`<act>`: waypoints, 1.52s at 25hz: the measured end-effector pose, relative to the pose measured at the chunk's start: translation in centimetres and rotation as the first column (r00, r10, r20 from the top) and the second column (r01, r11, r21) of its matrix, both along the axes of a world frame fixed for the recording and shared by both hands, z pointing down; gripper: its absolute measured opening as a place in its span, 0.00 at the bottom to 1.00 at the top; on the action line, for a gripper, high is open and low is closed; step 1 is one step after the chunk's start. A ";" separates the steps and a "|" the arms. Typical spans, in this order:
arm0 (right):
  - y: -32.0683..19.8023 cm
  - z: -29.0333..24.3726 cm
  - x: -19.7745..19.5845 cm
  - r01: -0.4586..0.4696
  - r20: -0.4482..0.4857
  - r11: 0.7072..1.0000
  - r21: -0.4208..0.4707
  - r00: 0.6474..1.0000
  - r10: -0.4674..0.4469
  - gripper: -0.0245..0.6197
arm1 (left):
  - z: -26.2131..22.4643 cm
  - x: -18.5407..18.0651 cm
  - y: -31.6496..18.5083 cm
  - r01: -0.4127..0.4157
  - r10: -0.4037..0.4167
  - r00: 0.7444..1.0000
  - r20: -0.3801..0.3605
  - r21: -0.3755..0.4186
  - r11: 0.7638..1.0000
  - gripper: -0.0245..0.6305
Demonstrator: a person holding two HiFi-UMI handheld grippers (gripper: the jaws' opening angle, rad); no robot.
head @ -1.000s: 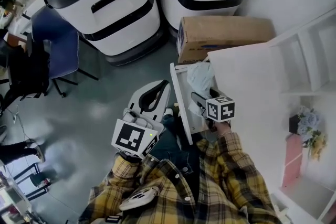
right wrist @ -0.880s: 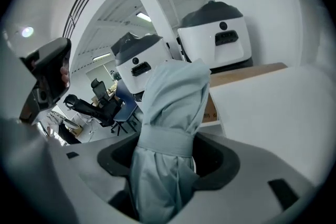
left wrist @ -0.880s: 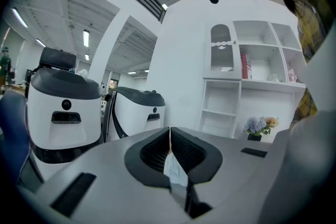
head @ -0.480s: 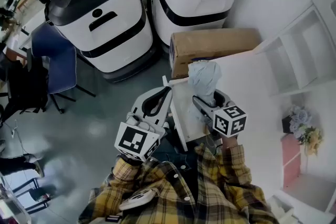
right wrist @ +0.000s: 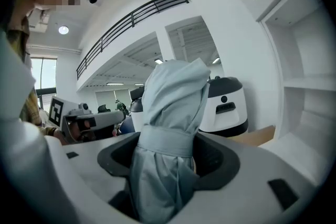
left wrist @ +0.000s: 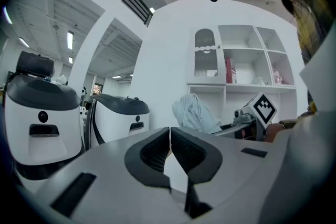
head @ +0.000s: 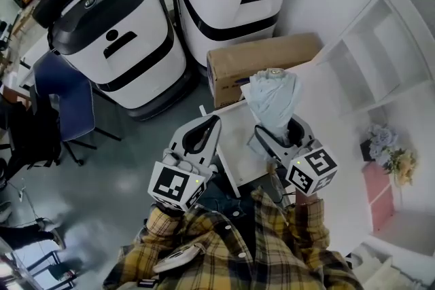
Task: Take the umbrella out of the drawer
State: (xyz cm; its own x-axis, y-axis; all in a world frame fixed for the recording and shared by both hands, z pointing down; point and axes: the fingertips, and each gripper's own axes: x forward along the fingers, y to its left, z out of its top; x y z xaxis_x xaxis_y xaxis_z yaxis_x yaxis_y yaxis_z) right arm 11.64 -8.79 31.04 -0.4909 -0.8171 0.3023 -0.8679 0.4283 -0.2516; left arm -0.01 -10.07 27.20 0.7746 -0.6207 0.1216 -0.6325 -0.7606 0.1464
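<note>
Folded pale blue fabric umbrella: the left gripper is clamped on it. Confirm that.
Wrong gripper. The folded pale blue fabric umbrella is clamped in the right gripper, as the right gripper view shows. In the left gripper view, the left gripper has its jaws together with nothing between them.

Yellow-and-black plaid shirt (head: 231, 248), white left gripper (head: 212, 121) and right gripper (head: 277, 129), black-lined jaws, black-and-white marker cubes (head: 175, 185)
</note>
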 end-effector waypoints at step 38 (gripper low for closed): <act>4.2 -5.9 4.4 -0.107 0.070 0.985 0.136 0.993 0.098 0.52 | -1.2 1.9 0.4 -0.072 0.072 0.997 0.003 0.011 0.997 0.08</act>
State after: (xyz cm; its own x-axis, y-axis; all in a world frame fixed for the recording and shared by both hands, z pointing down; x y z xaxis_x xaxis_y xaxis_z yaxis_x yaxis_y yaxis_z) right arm 16.02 -4.60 25.16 -0.4168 -0.8959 0.1537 -0.8934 0.3726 -0.2508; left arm 1.90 -9.68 25.98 0.8168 -0.5649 0.1170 -0.5767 -0.8055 0.1365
